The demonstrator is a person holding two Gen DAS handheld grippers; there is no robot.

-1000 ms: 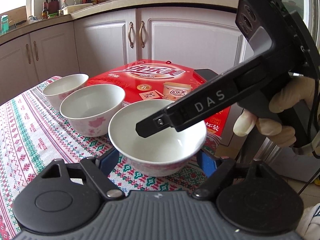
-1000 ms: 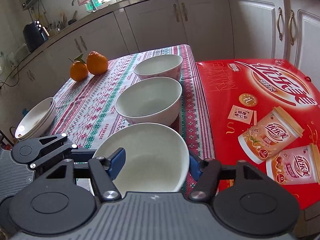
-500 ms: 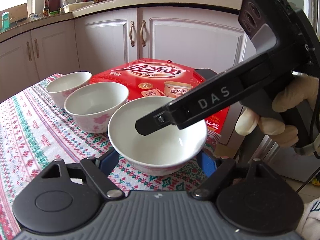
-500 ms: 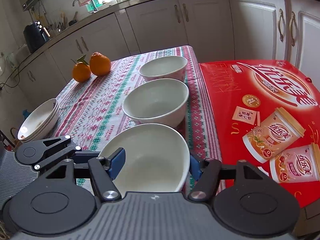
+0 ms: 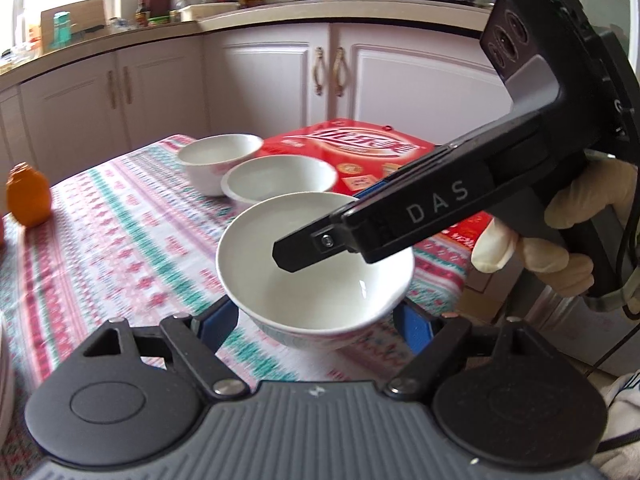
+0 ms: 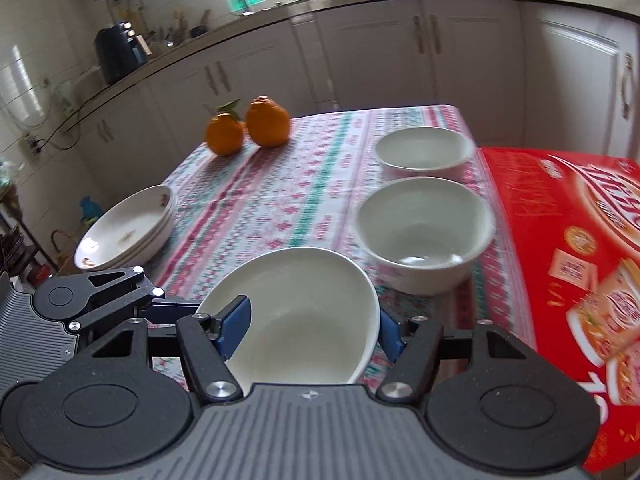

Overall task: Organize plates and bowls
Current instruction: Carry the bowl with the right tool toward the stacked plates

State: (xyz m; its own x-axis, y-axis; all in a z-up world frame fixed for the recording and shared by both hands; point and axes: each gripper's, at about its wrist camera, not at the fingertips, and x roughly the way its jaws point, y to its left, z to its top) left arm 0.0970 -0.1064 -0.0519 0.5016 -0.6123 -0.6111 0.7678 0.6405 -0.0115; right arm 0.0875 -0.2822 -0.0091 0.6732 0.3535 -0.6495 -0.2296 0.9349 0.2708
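Note:
A white bowl (image 5: 320, 280) with a pink pattern is held between both grippers, lifted above the patterned tablecloth (image 5: 132, 240). My left gripper (image 5: 316, 320) has its blue pads on either side of the bowl's base. My right gripper (image 6: 314, 326) is shut on the same bowl (image 6: 304, 316), pads on its left and right rim; its arm crosses over the bowl in the left wrist view. Two more white bowls (image 6: 426, 232) (image 6: 424, 150) stand in a row on the table beside the red box. A stack of shallow plates (image 6: 128, 228) sits at the table's left edge.
A large red printed box (image 6: 580, 240) lies along the table's right side. Two oranges (image 6: 248, 128) sit at the far end of the table. White kitchen cabinets (image 6: 380, 52) and a counter surround the table.
The bowl has been lifted off the table and carried back and left, away from the other two bowls. Both grippers moved with it; the oranges and plate stack came into view.

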